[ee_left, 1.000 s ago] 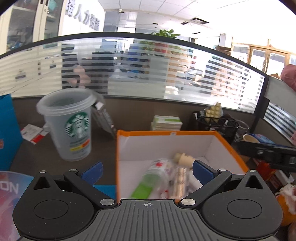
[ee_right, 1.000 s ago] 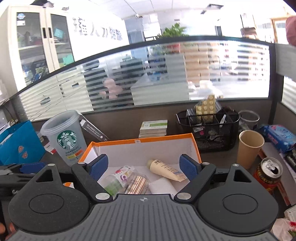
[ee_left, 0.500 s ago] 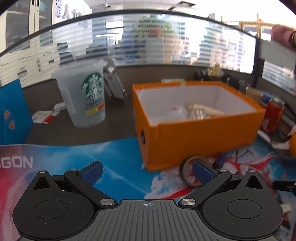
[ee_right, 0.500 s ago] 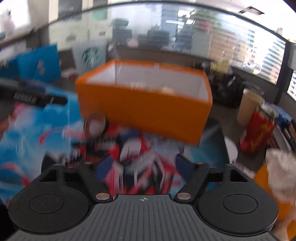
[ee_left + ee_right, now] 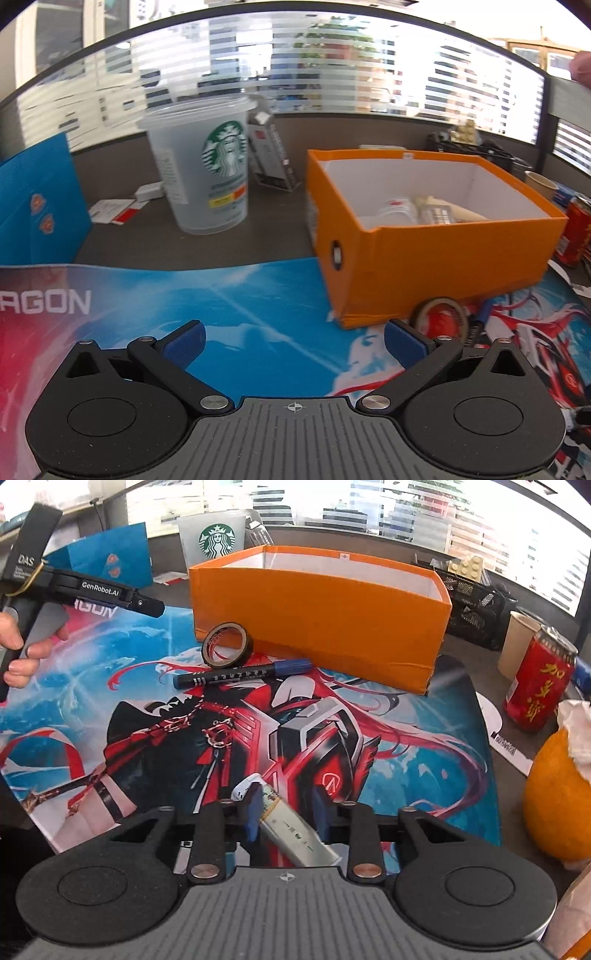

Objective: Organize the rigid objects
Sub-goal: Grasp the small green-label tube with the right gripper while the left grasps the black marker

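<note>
box (image 5: 321,602): 1 | tape roll (image 5: 227,644): 1 | marker (image 5: 242,673): 1 | plastic cup (image 5: 201,166): 1 | can (image 5: 537,679): 1

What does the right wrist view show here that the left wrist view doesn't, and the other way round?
Right wrist only: a silvery tube lying between the right gripper's narrowed jaws, which have just been closing; an orange; the left gripper's side with the hand holding it.

Left wrist only: the box's contents and the left gripper's open, empty jaws.

Both: orange box, tape roll, blue marker, Starbucks cup, red can, printed mat.
</note>
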Demonstrator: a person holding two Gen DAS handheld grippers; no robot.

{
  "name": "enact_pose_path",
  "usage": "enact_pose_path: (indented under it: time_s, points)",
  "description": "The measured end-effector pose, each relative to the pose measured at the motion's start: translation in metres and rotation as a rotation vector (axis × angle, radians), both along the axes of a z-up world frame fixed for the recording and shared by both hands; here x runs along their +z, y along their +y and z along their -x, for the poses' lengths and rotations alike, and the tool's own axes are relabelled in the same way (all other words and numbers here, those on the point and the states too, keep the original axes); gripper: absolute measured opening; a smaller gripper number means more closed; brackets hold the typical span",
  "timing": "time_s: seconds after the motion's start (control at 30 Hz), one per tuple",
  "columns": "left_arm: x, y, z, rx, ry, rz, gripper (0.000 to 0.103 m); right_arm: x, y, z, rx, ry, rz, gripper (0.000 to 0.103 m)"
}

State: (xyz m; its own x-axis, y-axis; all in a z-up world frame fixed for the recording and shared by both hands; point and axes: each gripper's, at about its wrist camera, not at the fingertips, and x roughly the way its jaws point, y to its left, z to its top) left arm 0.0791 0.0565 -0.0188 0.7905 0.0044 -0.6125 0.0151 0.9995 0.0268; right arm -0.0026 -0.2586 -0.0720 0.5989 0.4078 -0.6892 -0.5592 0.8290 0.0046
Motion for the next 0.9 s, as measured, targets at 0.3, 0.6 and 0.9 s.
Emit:
enact_pose_path:
  time_s: [0.3,0.6,0.9]
  points:
    - [-0.001,0.025,-0.003,0.001,0.03,0.092,0.103,-0.006,0.002,0.006,0.034,0.017,0.0,0.03]
    - [-0.022,-0.02,-0.003,-0.193,0.085,0.102,0.103,-0.01,-0.002,0.002,-0.018,0.018,-0.034,0.022]
    - [-0.038,-0.052,-0.005,-0.29,0.108,0.066,0.103,-0.012,-0.007,-0.003,-0.053,0.028,-0.092,0.022]
